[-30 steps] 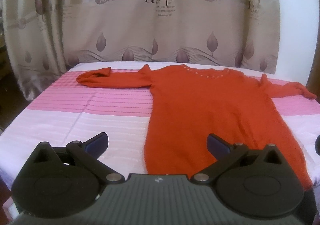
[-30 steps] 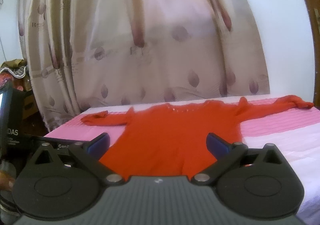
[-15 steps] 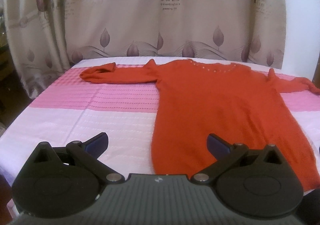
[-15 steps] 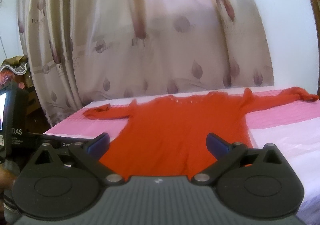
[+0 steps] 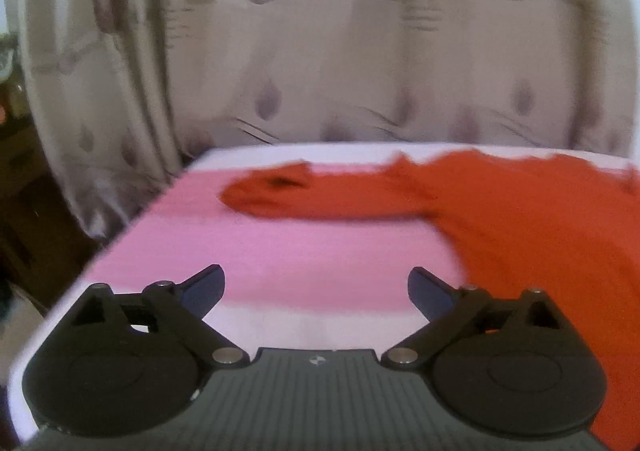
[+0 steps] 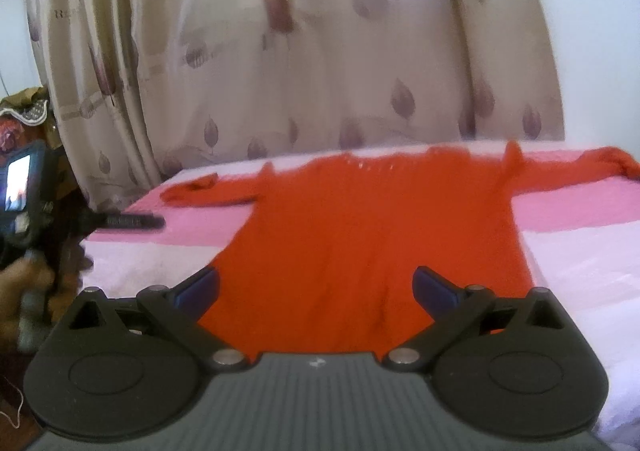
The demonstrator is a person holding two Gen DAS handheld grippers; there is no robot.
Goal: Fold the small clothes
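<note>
A pale curtain [image 6: 304,63] printed with mauve leaves hangs across the whole background, with a bare white wall [image 6: 592,51] to its right. In front of it lies a bed [image 5: 304,243] covered in a sheet of pink and white bands.

A red sweater [image 6: 372,231] is spread flat on the bed, neckline toward the curtain and both sleeves stretched out sideways. In the right wrist view its body lies straight ahead of the right gripper [image 6: 316,291], the hem running between the two fingers [image 6: 200,289] and under them; the picture does not settle whether they touch the cloth. Those fingers stand spread wide with nothing pinched.

In the left wrist view, which is blurred, the sweater [image 5: 540,235] sits ahead and to the right of the left gripper [image 5: 316,291], and its left sleeve [image 5: 320,195] lies well ahead of the fingers [image 5: 204,289], across the pink band. Only sheet shows in the gap between them. The fingers are spread wide, having just closed in a little, and grip nothing.

The left gripper's body and screen [image 6: 18,183] show at the left edge of the right wrist view, beside the bed.
</note>
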